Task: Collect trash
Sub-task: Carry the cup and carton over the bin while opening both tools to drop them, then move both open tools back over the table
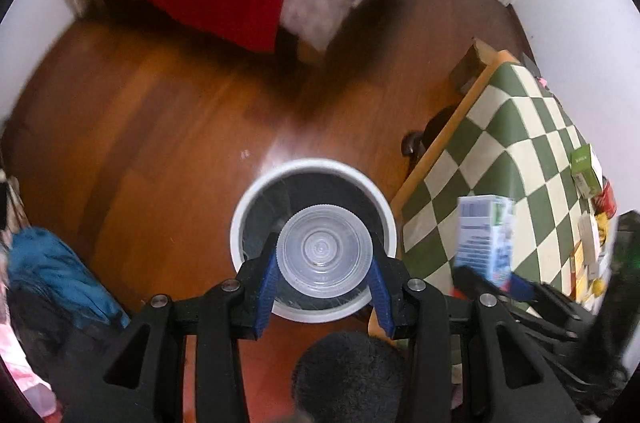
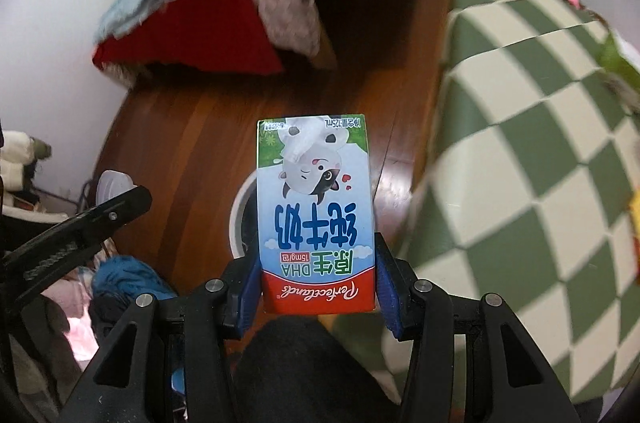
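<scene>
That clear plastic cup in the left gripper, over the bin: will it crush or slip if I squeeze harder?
The clear plastic cup looks thin-walled, so it probably flexes under more squeeze. Its smooth, round sides touch the blue fingers only along narrow lines, so it may slip or pivot. It is likely very light; released above the white bin, it should simply drop in.

Black hand-held gripper (image 1: 324, 297) frames, blue fingers (image 1: 267, 287), silver screws.

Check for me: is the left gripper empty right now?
No, the left gripper is shut on a clear plastic cup, held over the white trash bin.
</scene>
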A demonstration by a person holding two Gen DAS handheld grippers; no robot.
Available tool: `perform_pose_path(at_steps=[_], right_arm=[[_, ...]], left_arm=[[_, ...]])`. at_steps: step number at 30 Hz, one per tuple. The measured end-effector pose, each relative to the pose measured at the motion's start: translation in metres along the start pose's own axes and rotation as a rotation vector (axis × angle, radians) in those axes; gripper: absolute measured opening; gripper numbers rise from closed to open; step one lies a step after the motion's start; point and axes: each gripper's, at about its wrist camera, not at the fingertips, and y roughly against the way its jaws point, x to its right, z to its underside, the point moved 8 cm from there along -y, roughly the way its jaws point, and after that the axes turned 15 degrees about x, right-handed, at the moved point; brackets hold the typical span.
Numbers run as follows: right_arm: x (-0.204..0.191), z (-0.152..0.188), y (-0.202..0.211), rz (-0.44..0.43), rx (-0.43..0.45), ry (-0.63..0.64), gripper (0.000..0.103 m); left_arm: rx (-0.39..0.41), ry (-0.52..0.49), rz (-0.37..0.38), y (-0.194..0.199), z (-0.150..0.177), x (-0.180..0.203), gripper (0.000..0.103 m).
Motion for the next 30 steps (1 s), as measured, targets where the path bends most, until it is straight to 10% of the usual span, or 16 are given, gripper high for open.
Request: perform_pose_path(at_steps=[2,7,15,30], right_arm=[[-0.006,0.004,-0.026,0.007,-0.042,0.005,0.051],[-0.016,0.014,-0.076,0.011,-0.123,0.026,0.052],[-0.020,0.021,-0.105,0.053,-0.205,0.086,0.098],[-0.006,0.008,-0.056,0.150,-0.170,0.207,0.100]], left_arm=[[-0.027,0.042,0.015,-0.007,0.001,-0.009,0.038],[-0.036,0.093,0.002,-0.016,0.001,-0.030,0.090],[0.010,0.012,-0.230,-0.005,0.003,-0.060,0.091],[0.095,-0.021,-0.379,0.049,0.010,-0.059,0.091]])
